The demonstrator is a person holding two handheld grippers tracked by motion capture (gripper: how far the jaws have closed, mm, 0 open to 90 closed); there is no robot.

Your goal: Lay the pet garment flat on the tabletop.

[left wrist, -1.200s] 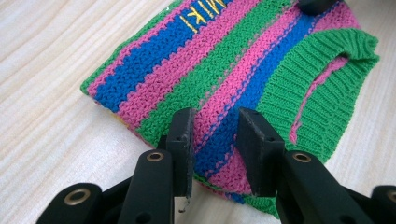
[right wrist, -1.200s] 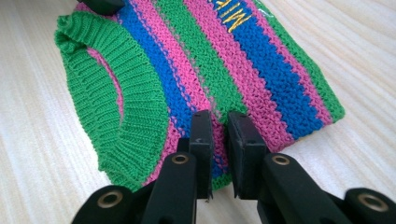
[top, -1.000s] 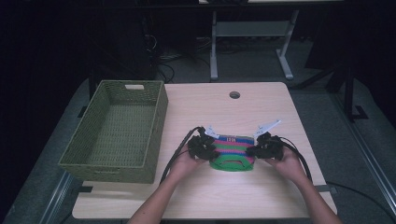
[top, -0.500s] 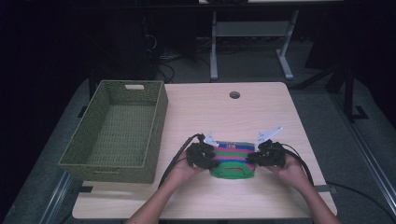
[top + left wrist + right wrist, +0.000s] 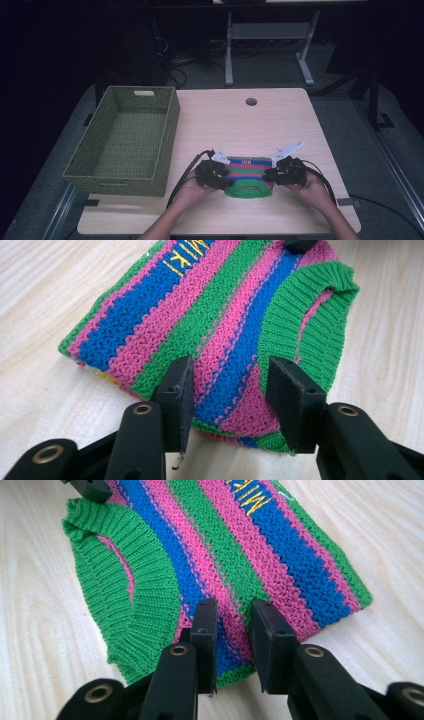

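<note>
Each hand holds a black gripper. The left gripper (image 5: 216, 172) and the right gripper (image 5: 285, 172) each carry a pale grey three-cornered plate on top and trail a black cable looping back toward the person. Seen close up, the left gripper (image 5: 230, 390) has two flat, rectangular matte-black jaws on thick rounded black arms, with brass-coloured ringed holes set into the arms. The right gripper (image 5: 232, 630) is built the same, with the same brass-ringed holes. The forearms are bare, with no sleeves visible.
</note>
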